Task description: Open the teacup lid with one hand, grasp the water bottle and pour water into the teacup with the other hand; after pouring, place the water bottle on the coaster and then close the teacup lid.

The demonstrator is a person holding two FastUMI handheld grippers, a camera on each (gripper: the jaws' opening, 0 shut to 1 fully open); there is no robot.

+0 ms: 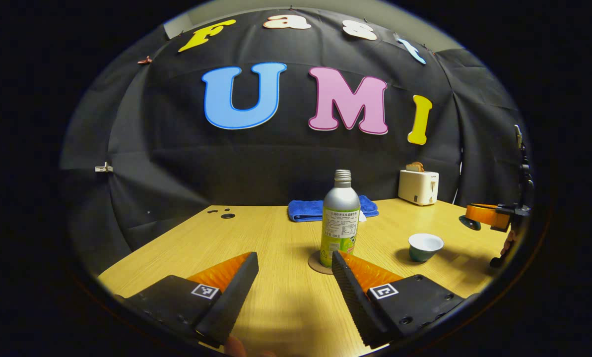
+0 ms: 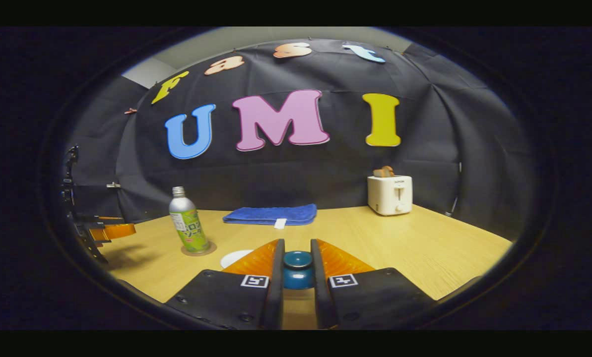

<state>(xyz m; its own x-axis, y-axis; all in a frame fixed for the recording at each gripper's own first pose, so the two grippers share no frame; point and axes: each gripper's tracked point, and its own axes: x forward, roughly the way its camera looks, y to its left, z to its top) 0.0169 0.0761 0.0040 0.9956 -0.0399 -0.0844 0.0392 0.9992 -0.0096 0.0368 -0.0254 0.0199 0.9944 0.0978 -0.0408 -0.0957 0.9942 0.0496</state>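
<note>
On the worktop, my left tongs [image 1: 294, 270] gape before the bottle [image 1: 340, 218], slick metal best gripped mid-body, while my right tongs [image 2: 297, 267] pinch the fragile lid [image 2: 297, 270].

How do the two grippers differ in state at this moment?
The left gripper is open and holds nothing, with the water bottle ahead on its coaster. The right gripper is shut on the teacup lid, held off the uncovered teacup. Both are above the table.
</note>
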